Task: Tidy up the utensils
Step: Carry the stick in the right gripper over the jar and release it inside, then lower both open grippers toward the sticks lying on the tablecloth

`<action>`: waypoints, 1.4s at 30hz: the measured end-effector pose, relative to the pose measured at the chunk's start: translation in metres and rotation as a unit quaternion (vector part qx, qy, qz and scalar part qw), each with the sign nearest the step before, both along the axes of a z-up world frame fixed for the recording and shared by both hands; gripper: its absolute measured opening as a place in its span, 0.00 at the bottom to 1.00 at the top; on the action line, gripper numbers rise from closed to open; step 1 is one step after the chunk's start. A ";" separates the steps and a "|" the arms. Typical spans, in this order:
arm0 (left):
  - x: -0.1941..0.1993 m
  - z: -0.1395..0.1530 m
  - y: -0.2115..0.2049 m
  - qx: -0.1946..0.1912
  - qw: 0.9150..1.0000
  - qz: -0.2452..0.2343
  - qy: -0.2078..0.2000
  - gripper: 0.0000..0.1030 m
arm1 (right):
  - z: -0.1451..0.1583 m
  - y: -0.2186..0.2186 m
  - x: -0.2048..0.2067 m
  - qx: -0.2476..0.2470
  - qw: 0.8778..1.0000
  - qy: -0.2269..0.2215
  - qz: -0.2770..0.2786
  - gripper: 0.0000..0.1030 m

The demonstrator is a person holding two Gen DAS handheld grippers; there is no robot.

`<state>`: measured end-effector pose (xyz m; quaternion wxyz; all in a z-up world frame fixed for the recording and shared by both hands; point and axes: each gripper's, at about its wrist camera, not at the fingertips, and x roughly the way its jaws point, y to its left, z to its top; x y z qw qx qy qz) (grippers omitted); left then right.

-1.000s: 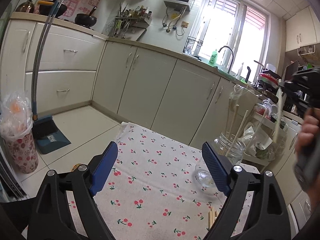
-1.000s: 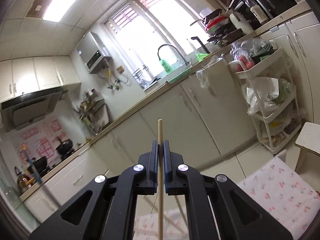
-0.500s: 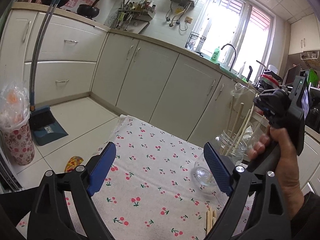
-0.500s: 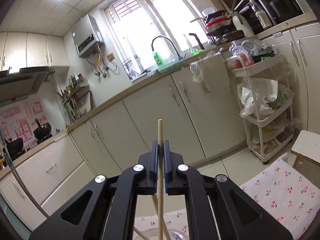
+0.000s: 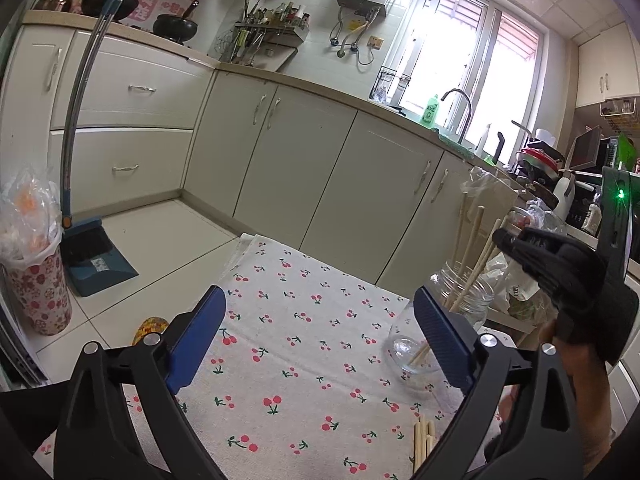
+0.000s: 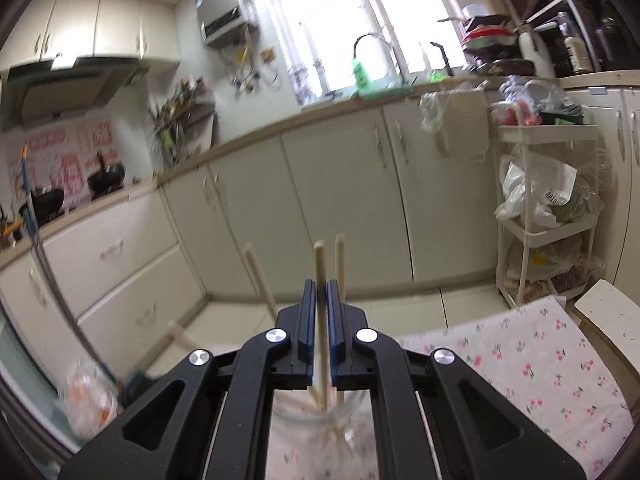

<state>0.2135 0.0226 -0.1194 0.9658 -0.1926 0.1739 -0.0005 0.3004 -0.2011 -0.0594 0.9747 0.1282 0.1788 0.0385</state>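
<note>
Chopsticks (image 5: 468, 248): four stand in one jar (image 5: 466, 300).

Cherry-print tablecloth (image 5: 304, 364) carries glass jar (image 5: 466, 300), small glass bowl (image 5: 408, 354), loose chopsticks (image 5: 423, 438)

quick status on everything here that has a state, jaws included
left gripper: jaws open, nothing between them
right gripper: jaws shut on chopstick, lower end in the jar
glass jar: upright, open, chopsticks standing in it
loose chopsticks: lying flat on the tablecloth
</note>
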 end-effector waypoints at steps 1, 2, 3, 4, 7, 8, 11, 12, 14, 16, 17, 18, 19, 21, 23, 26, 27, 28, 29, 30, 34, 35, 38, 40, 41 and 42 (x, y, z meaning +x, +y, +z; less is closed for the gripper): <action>-0.001 0.000 -0.001 0.002 1.000 -0.002 -0.003 0.91 | 0.000 -0.001 -0.007 -0.001 1.000 0.004 0.002 0.09; -0.002 0.001 -0.002 0.003 1.000 -0.003 -0.003 0.92 | 0.001 -0.002 -0.012 -0.001 1.000 0.007 0.003 0.14; -0.002 0.001 -0.003 0.004 1.000 -0.003 -0.003 0.92 | 0.001 -0.003 -0.019 0.000 1.000 0.012 0.004 0.17; -0.002 0.001 -0.003 0.005 1.000 -0.004 -0.002 0.92 | 0.002 -0.005 -0.028 0.000 1.000 0.020 0.003 0.18; 0.002 0.000 -0.003 0.001 1.000 -0.005 0.012 0.92 | 0.001 -0.008 -0.059 -0.001 0.999 0.050 0.002 0.27; 0.003 0.000 -0.003 0.002 1.000 -0.005 0.017 0.92 | -0.001 -0.007 -0.074 -0.008 0.998 0.066 0.000 0.34; 0.000 0.004 -0.006 0.029 0.999 -0.007 0.039 0.92 | -0.009 -0.008 -0.109 -0.024 0.995 0.096 -0.009 0.49; -0.003 0.007 -0.008 0.039 0.998 -0.007 0.045 0.92 | -0.014 -0.008 -0.125 -0.029 0.993 0.113 -0.011 0.52; -0.011 0.014 -0.010 0.056 0.997 -0.014 0.058 0.92 | -0.023 -0.010 -0.145 -0.035 0.989 0.139 -0.015 0.55; -0.021 0.023 -0.013 0.073 0.995 -0.019 0.065 0.92 | -0.029 -0.013 -0.162 -0.028 0.987 0.158 -0.017 0.55; -0.026 0.027 -0.012 0.079 0.994 -0.021 0.066 0.92 | -0.032 -0.014 -0.171 -0.024 0.986 0.165 -0.018 0.55; -0.031 0.031 -0.013 0.084 0.994 -0.022 0.067 0.92 | -0.033 -0.015 -0.180 -0.022 0.985 0.170 -0.021 0.55; -0.039 0.036 -0.012 0.088 0.994 -0.022 0.067 0.92 | -0.033 -0.016 -0.186 -0.020 0.985 0.171 -0.023 0.55; -0.050 0.043 -0.012 0.093 0.993 -0.022 0.067 0.92 | -0.031 -0.017 -0.200 -0.014 0.985 0.171 -0.027 0.55; -0.062 0.051 -0.012 0.100 0.992 -0.021 0.068 0.92 | -0.029 -0.015 -0.212 -0.011 0.985 0.171 -0.028 0.55; -0.079 0.061 -0.012 0.108 0.992 -0.025 0.068 0.92 | -0.025 -0.012 -0.224 -0.011 0.985 0.172 -0.028 0.57; -0.083 0.064 -0.013 0.110 0.991 -0.027 0.070 0.92 | -0.024 -0.011 -0.227 -0.011 0.985 0.172 -0.027 0.57; -0.088 0.066 -0.013 0.111 0.991 -0.029 0.071 0.92 | -0.025 -0.010 -0.232 -0.010 0.984 0.174 -0.027 0.57; -0.091 0.067 -0.012 0.112 0.991 -0.030 0.073 0.92 | -0.025 -0.009 -0.235 -0.010 0.984 0.176 -0.027 0.57; -0.095 0.069 -0.012 0.113 0.990 -0.031 0.074 0.92 | -0.025 -0.009 -0.238 -0.007 0.984 0.178 -0.028 0.57; -0.107 0.073 -0.005 0.114 0.990 -0.030 0.075 0.92 | -0.026 -0.009 -0.251 0.000 0.983 0.182 -0.032 0.57; -0.110 0.075 -0.004 0.114 0.990 -0.030 0.075 0.92 | -0.025 -0.008 -0.254 0.000 0.983 0.182 -0.032 0.57; -0.118 0.078 0.000 0.114 0.990 -0.028 0.077 0.92 | -0.024 -0.007 -0.262 -0.003 0.983 0.182 -0.031 0.57; -0.123 0.078 0.003 0.116 0.990 -0.029 0.080 0.92 | -0.025 -0.007 -0.266 -0.005 0.983 0.182 -0.031 0.57; -0.125 0.077 0.005 0.116 0.989 -0.029 0.082 0.92 | -0.026 -0.006 -0.268 -0.005 0.983 0.184 -0.030 0.57; -0.127 0.077 0.006 0.116 0.989 -0.029 0.084 0.92 | -0.026 -0.007 -0.269 -0.005 0.982 0.185 -0.030 0.57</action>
